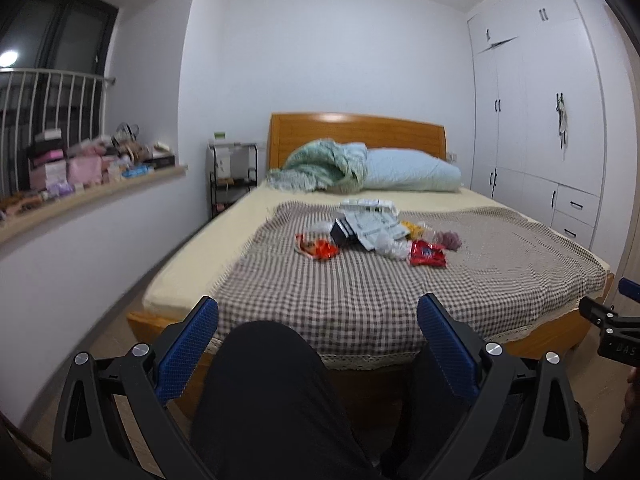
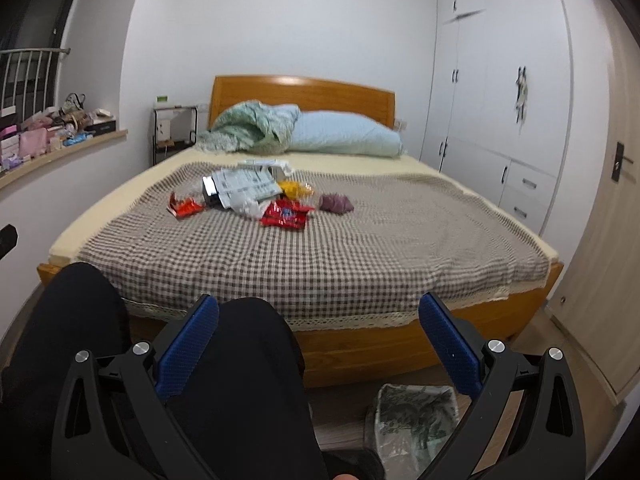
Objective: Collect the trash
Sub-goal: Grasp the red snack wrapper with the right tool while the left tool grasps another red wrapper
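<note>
both hand-held grippers hang low near the foot edge of the bed (image 2: 400, 248), above the person's dark-trousered knees (image 1: 264, 392), and hold nothing. the left hand-held gripper (image 1: 318, 320) has its blue fingers spread wide apart; the right hand-held gripper (image 2: 319, 320) is spread just as wide.

the trash sits in a loose heap on the checked blanket (image 1: 360, 288), around the middle of the bed and well apart from both grippers. in it are an orange snack wrapper (image 1: 316, 247) on the side nearer the window sill, a red wrapper (image 1: 427, 253) toward the foot edge, a printed paper sheet (image 2: 244, 182) over a dark box (image 1: 343, 232), a yellow wrapper (image 2: 296, 189) and a purple crumpled lump (image 2: 336, 203) toward the wardrobe side.

on the floor by the foot corner, just below the right gripper, stands a bin lined with a clear bag (image 2: 412, 412). a pillow (image 1: 408, 172) and a green bundled blanket (image 1: 320, 166) lie against the headboard.
</note>
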Available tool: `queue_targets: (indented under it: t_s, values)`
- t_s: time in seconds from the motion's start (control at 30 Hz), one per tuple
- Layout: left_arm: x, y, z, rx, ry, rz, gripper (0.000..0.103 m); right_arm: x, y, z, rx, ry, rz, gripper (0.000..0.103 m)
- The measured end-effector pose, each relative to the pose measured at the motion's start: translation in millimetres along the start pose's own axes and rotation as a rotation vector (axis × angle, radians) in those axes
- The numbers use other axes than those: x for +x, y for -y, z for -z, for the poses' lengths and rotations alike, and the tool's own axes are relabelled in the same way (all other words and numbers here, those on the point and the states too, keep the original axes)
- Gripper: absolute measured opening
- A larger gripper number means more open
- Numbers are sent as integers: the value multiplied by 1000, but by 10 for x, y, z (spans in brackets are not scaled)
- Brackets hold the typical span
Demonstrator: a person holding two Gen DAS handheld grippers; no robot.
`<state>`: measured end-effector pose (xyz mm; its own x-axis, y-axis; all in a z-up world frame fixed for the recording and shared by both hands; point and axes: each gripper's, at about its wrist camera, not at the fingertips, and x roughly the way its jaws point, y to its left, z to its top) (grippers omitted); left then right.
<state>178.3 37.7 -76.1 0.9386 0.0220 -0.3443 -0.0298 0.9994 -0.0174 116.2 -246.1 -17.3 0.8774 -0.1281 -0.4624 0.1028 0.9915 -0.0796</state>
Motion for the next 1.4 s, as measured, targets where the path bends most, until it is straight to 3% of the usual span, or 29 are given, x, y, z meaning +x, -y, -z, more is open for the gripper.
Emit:
queue_targets:
  t_s: [0.2,0.5,0.73,0.87,0.93,0.97,1.03,1.07,1.13,1.23,1.3,1.33,1.4]
  values:
    - [770,61,-4,-23,-70,13,96,650,-50,-56,-47,-49,17,97]
    - [1996,24,-271,-79,-203,31,96,1523,219,-279,34,-151,85,97]
    - [2881,28,-471,-119,-302,62,96,2204,239,-497,68,-202,38,97]
    - [3302,-20,-489,-188,-341,78,96,2597,120,-604,-38,-204,-5,97]
    - [3517,-14,-506,-167,-339,59,96,2817,52,-651,-87,-186,-83,97]
    - [3615,10,-518,-145,-346,46,96,2922,41,-658,-80,-206,-96,97]
    - [3836,41,-522,-100,-382,38,96,3279,-11,-670,-82,-344,-155,96]
    - [3927,47,-516,-88,-400,35,96,3400,-51,-685,-105,-357,-183,96]
    - [4104,55,-487,-71,-435,37,96,3570,-180,-736,-203,-296,-167,96]
    - [4235,84,-435,-18,-462,40,96,3873,-345,-746,-314,-292,-167,96]
    - [4315,115,-402,15,-479,36,96,4045,-438,-754,-368,-295,-202,82]
    - [4349,117,-384,20,-490,40,96,4150,-475,-756,-391,-306,-215,61]
    - [4431,146,-325,28,-524,57,96,4273,-445,-780,-363,-329,-251,55]
